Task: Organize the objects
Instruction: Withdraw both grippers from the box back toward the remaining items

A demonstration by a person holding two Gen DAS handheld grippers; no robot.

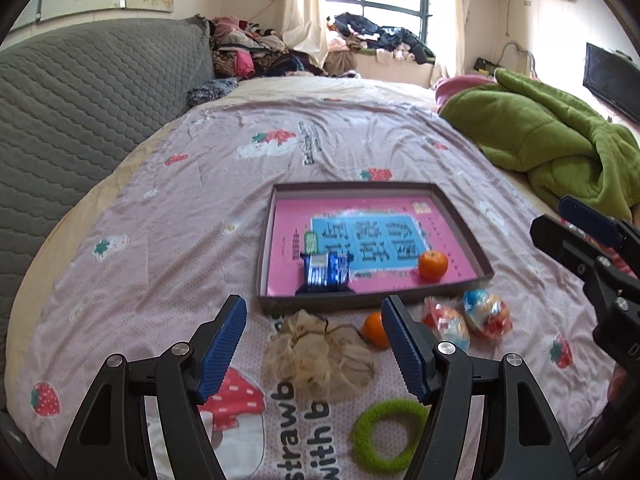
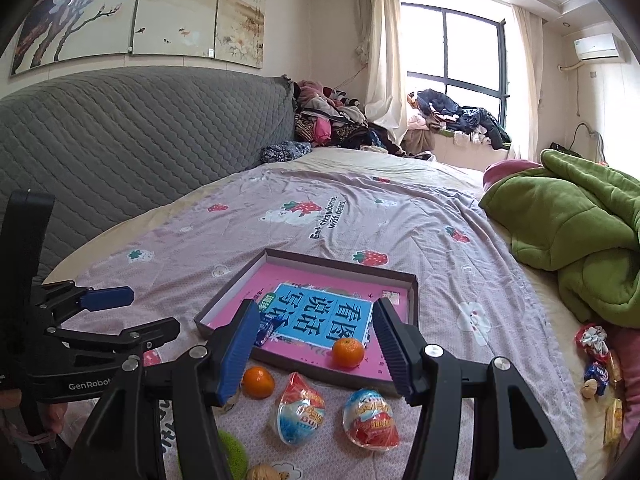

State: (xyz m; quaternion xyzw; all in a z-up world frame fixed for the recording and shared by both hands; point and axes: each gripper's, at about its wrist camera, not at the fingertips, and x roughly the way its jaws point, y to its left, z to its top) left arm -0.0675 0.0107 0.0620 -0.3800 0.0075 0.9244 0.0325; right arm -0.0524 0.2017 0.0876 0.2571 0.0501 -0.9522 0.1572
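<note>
A shallow grey box [image 1: 460, 220] [image 2: 414, 300] lies on the bed with a pink book, an orange [image 1: 432, 265] [image 2: 348, 352] and a blue snack pack [image 1: 326, 271] [image 2: 267, 330] in it. In front of the box lie a second orange [image 1: 374, 329] [image 2: 258, 382], two wrapped toy eggs [image 1: 486, 313] [image 2: 371, 422] [image 2: 298, 414], a beige scrunchie [image 1: 316, 354] and a green ring [image 1: 390, 436]. My left gripper [image 1: 314, 344] is open and empty above the scrunchie. My right gripper [image 2: 314, 350] is open and empty above the eggs.
A green blanket [image 1: 560, 148] [image 2: 580, 232] lies bunched at the right. Several snack packets [image 2: 600, 364] lie at the bed's right edge. A grey quilted headboard [image 1: 80, 100] runs along the left. Clothes [image 1: 256, 48] are piled at the far end.
</note>
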